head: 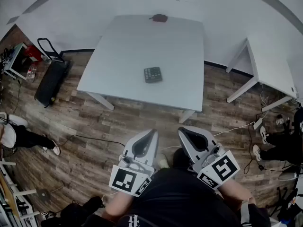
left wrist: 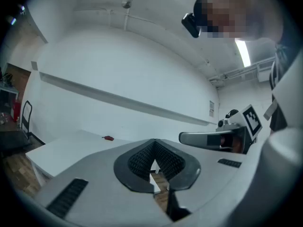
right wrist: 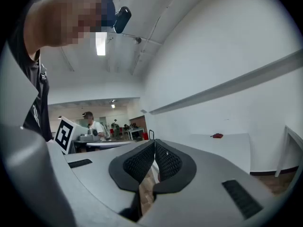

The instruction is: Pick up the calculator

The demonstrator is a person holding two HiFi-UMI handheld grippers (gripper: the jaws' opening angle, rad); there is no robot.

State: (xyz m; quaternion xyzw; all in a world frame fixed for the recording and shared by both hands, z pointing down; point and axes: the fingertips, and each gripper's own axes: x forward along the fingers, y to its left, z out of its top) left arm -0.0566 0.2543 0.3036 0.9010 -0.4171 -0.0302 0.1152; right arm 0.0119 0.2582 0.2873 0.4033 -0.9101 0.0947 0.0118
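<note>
A dark calculator (head: pixel 153 74) lies flat near the middle of a white table (head: pixel 118 56), a little toward the table's near edge and well apart from everything else on it. A small reddish-brown object (head: pixel 159 18) sits at the table's far edge, close to the wall. Both grippers are held low in front of the person, over the wooden floor (head: pixel 85 122) and short of the table, well apart from the calculator. The left gripper (head: pixel 152 133) is clenched: its ribbed black pads (left wrist: pixel 139 157) meet at the tip with nothing between them. The right gripper (head: pixel 182 129) is likewise closed, its pads (right wrist: pixel 166 161) pressed together at the front and empty. The two sit side by side with their tips angled toward each other, and each carries a cube with square markers (head: pixel 127 180) at its rear. A second white table (head: pixel 272 67) stands to the right, and a black cart (head: pixel 51 79) rests on the floor at the left of the main table.
</note>
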